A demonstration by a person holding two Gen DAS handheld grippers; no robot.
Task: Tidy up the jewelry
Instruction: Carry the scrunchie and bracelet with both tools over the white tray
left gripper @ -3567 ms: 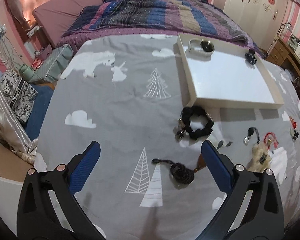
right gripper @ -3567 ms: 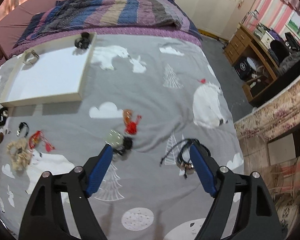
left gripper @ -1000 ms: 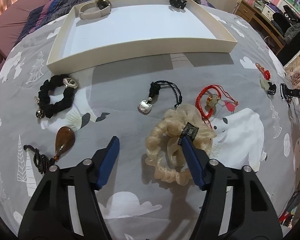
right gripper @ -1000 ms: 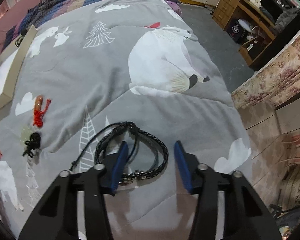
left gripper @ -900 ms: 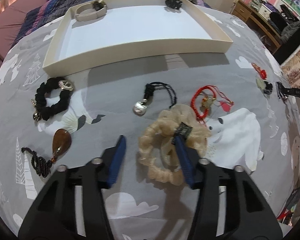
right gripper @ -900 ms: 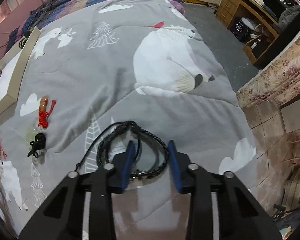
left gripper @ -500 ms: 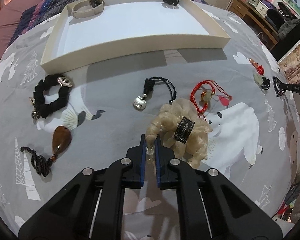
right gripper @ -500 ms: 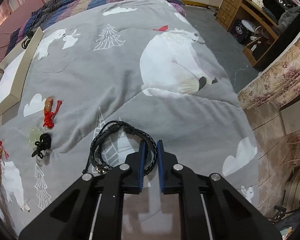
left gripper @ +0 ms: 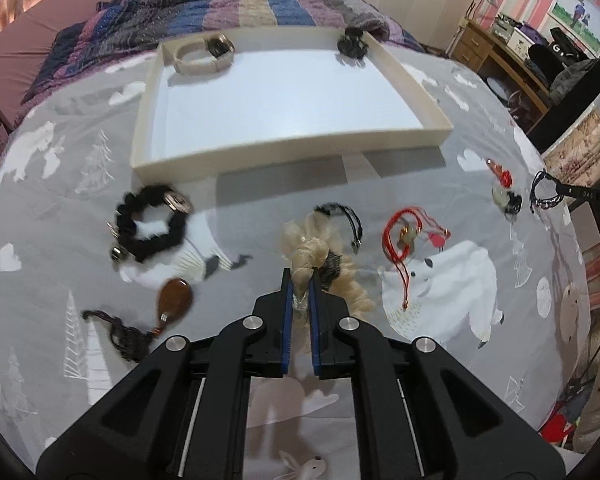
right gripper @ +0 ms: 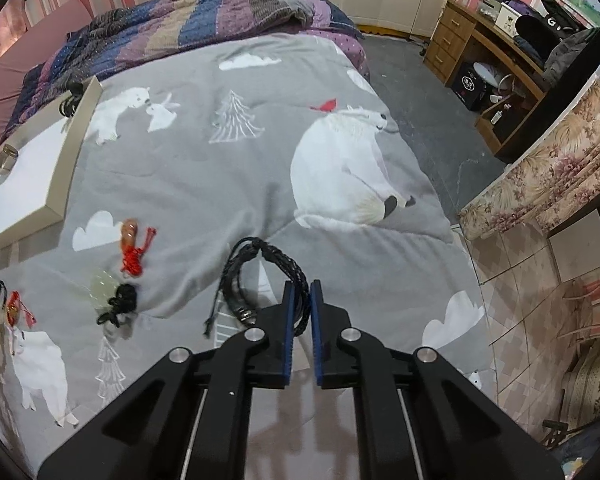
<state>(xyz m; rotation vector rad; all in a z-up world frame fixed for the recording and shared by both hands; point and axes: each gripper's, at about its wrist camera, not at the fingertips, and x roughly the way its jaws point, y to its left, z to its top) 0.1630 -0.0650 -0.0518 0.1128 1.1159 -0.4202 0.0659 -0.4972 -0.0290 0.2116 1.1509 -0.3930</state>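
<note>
Grey fleece printed with white bears and trees covers the bed, and on it a shallow cream rectangular tray is set as the landmark. A beige band is seen in the tray's far left corner and a small black clip in its far right corner.

On the near side of the tray, the left hand-held gripper is clamped shut on a fold of the blond ruffled fabric scrunchie, which is blurred and bunched at the blue pads. A thin black cord charm lies partly behind the scrunchie. Left of it, nearer the tray's left corner, a black scrunchie with metal charms is seen — and closer to the camera a brown teardrop pendant on a dark cord. Right of the blond scrunchie a red cord bracelet is laid.

Well to the right of the tray, the right hand-held gripper is closed on the black braided leather bracelet, whose loops hang out to the left of the pads. Between it and the tray an orange bead on a red knot and a pale green stone on a black cord are found.
</note>
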